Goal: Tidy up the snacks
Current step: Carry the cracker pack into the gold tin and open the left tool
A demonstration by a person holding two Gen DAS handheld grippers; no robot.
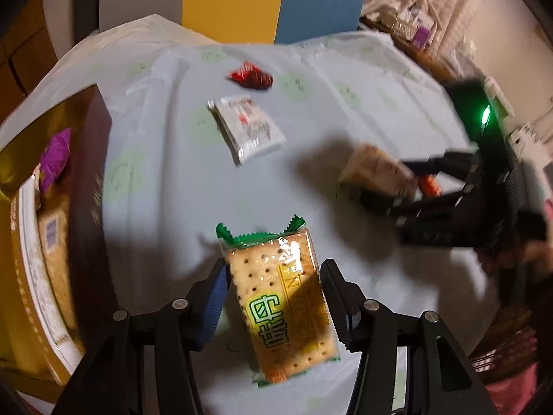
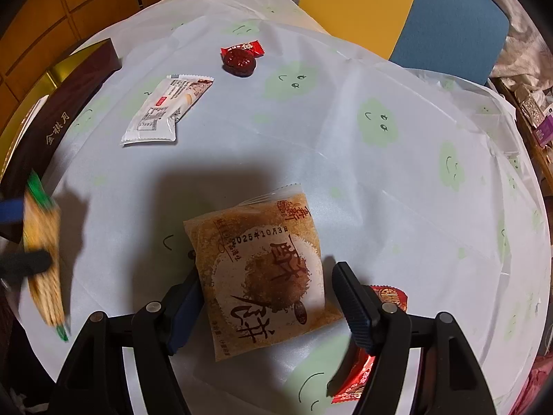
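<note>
My left gripper [image 1: 274,269] is shut on a cracker pack [image 1: 281,297] with green ends, held above the table. My right gripper [image 2: 264,275] is shut on a brown pastry packet [image 2: 262,273], also lifted; it shows blurred in the left wrist view [image 1: 376,169]. A white snack packet [image 2: 166,110] and a red wrapped candy [image 2: 240,58] lie at the far side of the table. A red packet [image 2: 366,352] lies under my right gripper's right finger. The gold and brown gift box [image 1: 52,207] stands at the left and holds a purple snack [image 1: 55,159].
The table has a pale cloth [image 2: 397,173] with green cloud faces. A chair with yellow and blue panels [image 1: 276,0] stands behind the table. Clutter of boxes [image 2: 539,121] sits beyond the right edge.
</note>
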